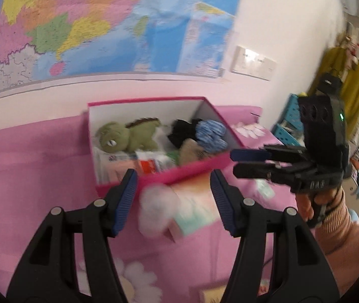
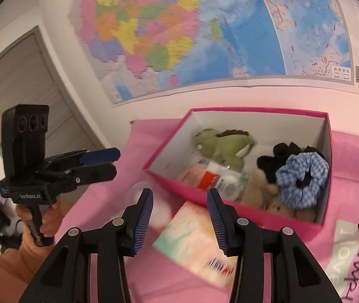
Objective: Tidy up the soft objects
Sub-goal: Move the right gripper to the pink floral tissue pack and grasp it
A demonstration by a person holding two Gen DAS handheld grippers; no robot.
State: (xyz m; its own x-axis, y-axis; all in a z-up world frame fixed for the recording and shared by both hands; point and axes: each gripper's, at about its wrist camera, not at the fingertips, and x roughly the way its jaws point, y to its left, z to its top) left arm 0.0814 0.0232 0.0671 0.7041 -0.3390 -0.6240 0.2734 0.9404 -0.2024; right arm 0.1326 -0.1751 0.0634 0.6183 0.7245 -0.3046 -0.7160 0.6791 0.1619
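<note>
- Left wrist view: my left claw point(image 1: 174, 199) is spread, its blue-padded fingers apart with nothing pinched between them.
- Beyond the fingers a pink box point(image 1: 179, 174) sits open on a pink cloth point(image 1: 35, 166). Whether a tabletop or a bed lies under the cloth, I cannot tell.
- Inside the box lie a green plush toy point(image 1: 126, 137), a black scrunchie point(image 1: 182, 132), a blue checked scrunchie point(image 1: 211, 135), a tan soft piece point(image 1: 191, 152) and some small packets point(image 1: 151, 162).
- Just in front of the box, between my fingers, a white fluffy ball point(image 1: 154, 209) touches a pastel packet point(image 1: 194, 207); both are blurred.
- My right claw point(image 1: 232, 162) enters from the right, held by a hand point(image 1: 308, 207), fingers parted and empty.
- A coloured map point(image 1: 91, 22) covers the wall.
- Right wrist view: my right claw point(image 2: 179, 219) is spread, nothing between the pads. The pastel packet point(image 2: 192, 242) lies below it on the cloth, near the box's front wall point(image 2: 250, 212).
- The blue checked scrunchie point(image 2: 303, 179) rests at the box's right end, the plush toy point(image 2: 220, 149) towards the back.
- My left claw point(image 2: 115, 161) shows at the left, empty.
</note>
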